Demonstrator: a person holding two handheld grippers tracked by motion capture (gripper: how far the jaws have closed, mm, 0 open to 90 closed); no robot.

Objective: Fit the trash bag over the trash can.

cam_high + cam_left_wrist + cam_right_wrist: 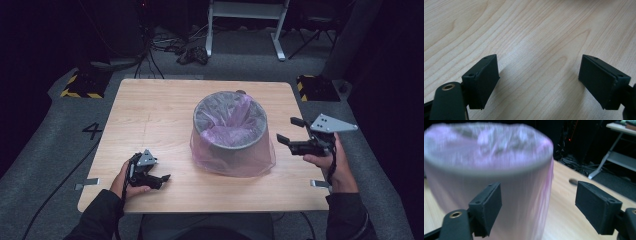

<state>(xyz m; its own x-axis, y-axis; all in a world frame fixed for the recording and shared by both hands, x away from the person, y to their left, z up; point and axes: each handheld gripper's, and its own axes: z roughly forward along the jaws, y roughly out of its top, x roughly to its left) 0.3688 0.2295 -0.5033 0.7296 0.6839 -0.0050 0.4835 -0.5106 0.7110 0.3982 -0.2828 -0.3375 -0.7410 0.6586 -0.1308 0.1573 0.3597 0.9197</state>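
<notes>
A grey waste bin (231,131) lined with a thin pink plastic bag (235,162) stands in the middle of the wooden table (150,115). The bag is folded over the rim and hangs down the outside to the tabletop. My right gripper (291,131) is open, held just right of the bin at rim height, jaws pointing at it. In the right gripper view the bag-covered bin (489,177) looms close and blurred beyond the gripper (537,207). My left gripper (161,178) rests low near the front left of the table, open, over bare wood (536,37).
A dark hole (573,181) marks the tabletop behind the bin. Beyond the table lie cables (170,45), a white desk frame (245,25) and yellow-black striped blocks (82,85) on the grey floor. Metal brackets (87,183) stick out at the table's front corners.
</notes>
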